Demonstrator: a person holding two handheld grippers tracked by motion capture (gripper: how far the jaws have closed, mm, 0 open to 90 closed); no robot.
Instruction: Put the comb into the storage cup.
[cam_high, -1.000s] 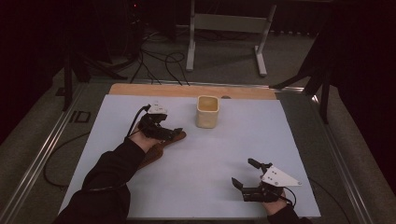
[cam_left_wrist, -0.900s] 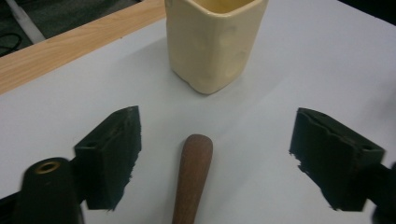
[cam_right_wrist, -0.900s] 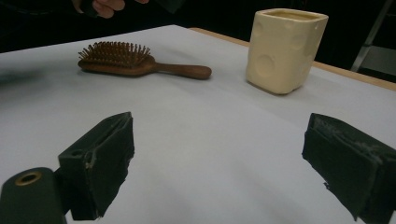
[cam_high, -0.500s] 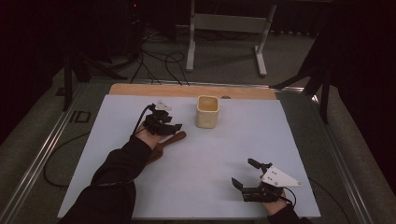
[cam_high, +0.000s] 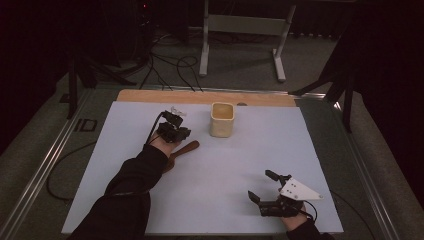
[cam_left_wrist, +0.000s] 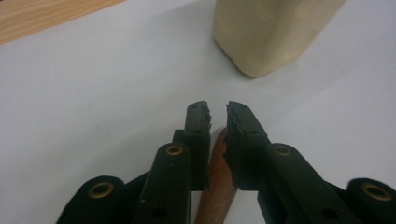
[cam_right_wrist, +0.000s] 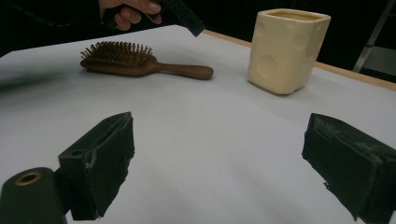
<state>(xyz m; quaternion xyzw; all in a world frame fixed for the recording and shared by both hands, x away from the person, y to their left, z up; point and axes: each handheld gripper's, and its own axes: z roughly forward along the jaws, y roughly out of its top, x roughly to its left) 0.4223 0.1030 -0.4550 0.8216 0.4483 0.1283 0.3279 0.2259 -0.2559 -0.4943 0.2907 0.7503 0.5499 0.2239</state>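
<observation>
Left gripper (cam_left_wrist: 217, 109) just dropped onto the hairbrush (cam_right_wrist: 140, 63) handle beside the cup (cam_high: 222, 120), fingers closing nearly shut around it, lift still to go.

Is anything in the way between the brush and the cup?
Nothing visible is. The hairbrush lies on the white table with its handle pointing toward the cream cup, and only bare table lies between them. The left hand-held gripper has been closing its jaws around the handle.
</observation>
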